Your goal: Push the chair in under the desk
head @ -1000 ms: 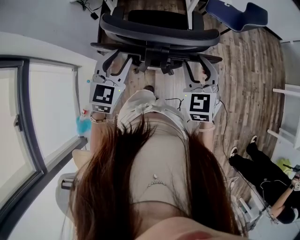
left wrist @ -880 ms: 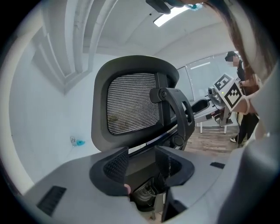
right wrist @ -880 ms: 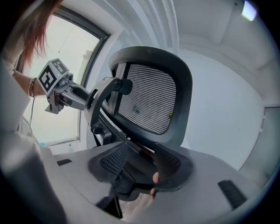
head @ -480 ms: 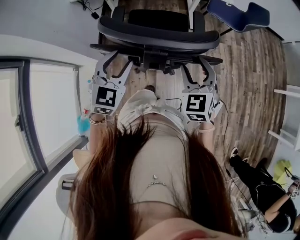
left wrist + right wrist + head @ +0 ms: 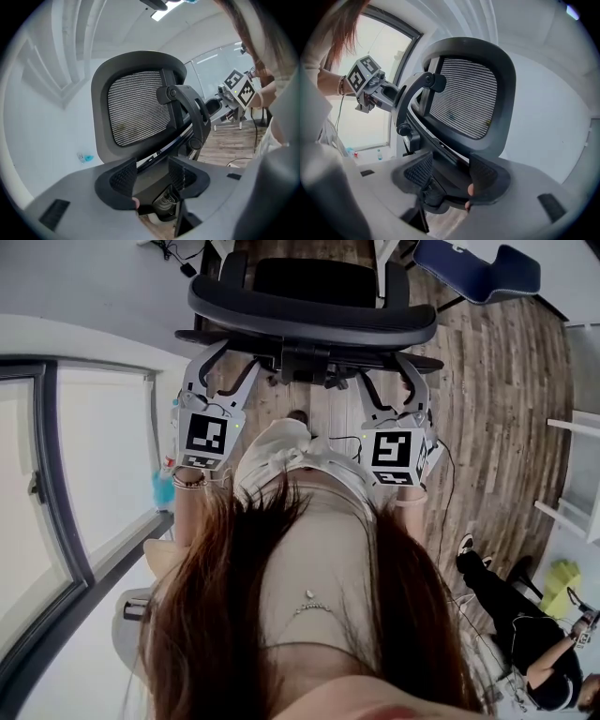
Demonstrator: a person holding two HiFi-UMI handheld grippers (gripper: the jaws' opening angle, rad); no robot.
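Two tongs — left point(image 5: 228, 360), right point(image 5: 389, 373) — just opened, chair point(image 5: 309, 315) between

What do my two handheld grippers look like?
Both the left gripper and right gripper are light grey, with black textured pads and a white cube bearing black square markers. A bracelet circles the left wrist. Their jaws have just been opening around the black mesh chair's frame.
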